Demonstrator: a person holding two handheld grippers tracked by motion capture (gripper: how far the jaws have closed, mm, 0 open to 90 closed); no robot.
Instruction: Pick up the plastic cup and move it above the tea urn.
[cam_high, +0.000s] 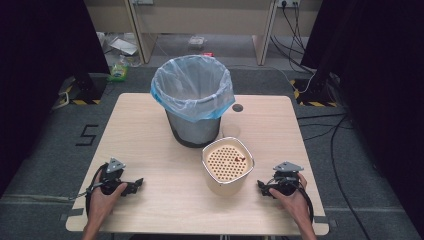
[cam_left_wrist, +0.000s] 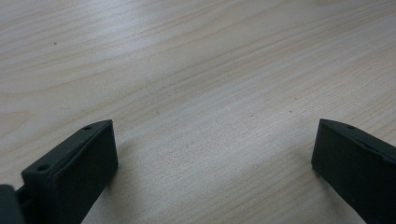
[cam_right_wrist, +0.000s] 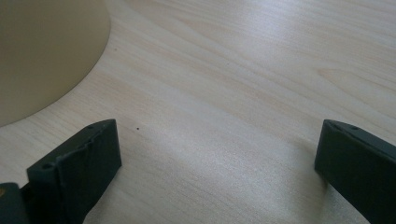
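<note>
A pale wooden table (cam_high: 150, 125) is seen from above. Near its middle, toward the far edge, a grey bin (cam_high: 193, 100) lined with a light blue plastic bag (cam_high: 172, 97) is placed upright. Just in front of the bin, slightly toward the right, a cream container (cam_high: 227, 167) is set; its top is covered by a perforated insert (cam_high: 225, 162), and a small reddish-brown scrap (cam_high: 239, 159) is lying on that insert. A dark round hole (cam_high: 237, 107) in the table is seen just to the right of the bin.

The left claw (cam_high: 137, 184) is held by the left hand (cam_high: 102, 197) low over the table, well to the left of the cream container and pointed toward it. In the left gripper view its jaws are spread wide, with bare wood between them.

The right claw (cam_high: 261, 187) is held by the right hand (cam_high: 295, 197) just to the right of the container, near its base. In the right gripper view its jaws are likewise spread wide and nothing is gripped; the container's curved wall (cam_right_wrist: 44, 56) is seen beyond the left jaw.
</note>
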